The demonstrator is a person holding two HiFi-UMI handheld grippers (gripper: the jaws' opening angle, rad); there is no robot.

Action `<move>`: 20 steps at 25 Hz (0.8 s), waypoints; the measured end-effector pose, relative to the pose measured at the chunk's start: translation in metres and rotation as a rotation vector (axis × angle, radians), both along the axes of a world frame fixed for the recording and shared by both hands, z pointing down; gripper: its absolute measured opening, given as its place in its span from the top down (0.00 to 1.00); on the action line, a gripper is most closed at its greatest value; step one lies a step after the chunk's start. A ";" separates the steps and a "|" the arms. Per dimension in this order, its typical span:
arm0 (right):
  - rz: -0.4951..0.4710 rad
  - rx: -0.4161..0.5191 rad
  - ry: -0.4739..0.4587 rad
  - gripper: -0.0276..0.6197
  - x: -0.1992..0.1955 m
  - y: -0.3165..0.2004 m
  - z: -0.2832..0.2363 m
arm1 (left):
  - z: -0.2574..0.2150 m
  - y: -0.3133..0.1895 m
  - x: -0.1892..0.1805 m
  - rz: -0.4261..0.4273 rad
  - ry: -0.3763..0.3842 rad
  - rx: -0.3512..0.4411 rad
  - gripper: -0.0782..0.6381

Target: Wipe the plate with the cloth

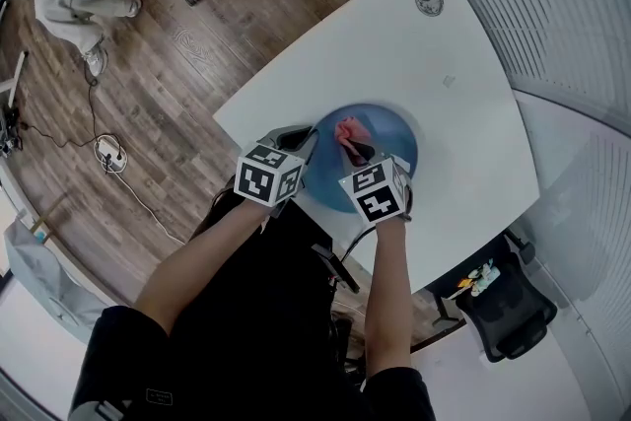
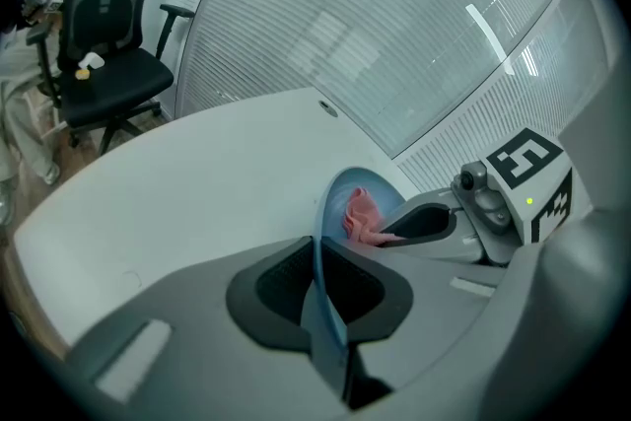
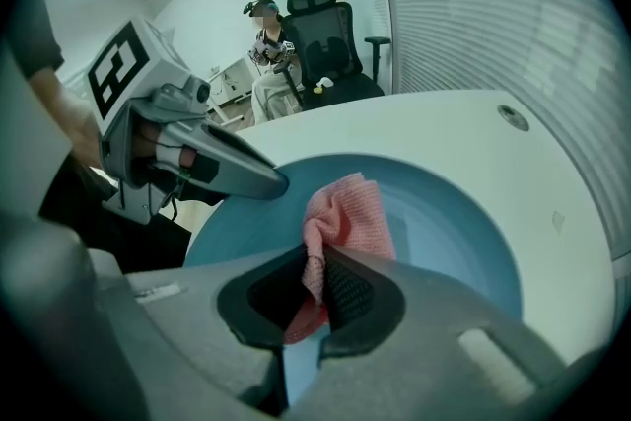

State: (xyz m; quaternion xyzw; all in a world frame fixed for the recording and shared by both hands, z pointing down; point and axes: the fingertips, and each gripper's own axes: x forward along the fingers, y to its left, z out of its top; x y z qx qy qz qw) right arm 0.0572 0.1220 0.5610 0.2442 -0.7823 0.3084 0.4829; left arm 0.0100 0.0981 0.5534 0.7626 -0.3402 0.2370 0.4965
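Note:
A blue plate lies on the white table, near its front edge. My left gripper is shut on the plate's left rim, which runs edge-on between its jaws. A crumpled pink cloth rests on the plate's inside. My right gripper is shut on the cloth's near end and holds it down on the plate. The same cloth shows in the head view just beyond the right gripper. In the left gripper view the cloth sits in the plate beside the right gripper's fingers.
A round grommet sits at the table's far corner. Black office chairs stand by the table and across the room. A person sits in the background. A frosted glass wall runs along the right. Cables lie on the wooden floor.

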 end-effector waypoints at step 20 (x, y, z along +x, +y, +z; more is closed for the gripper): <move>-0.053 -0.147 -0.054 0.92 -0.031 0.100 0.001 | 0.000 0.000 -0.001 0.010 0.010 0.002 0.86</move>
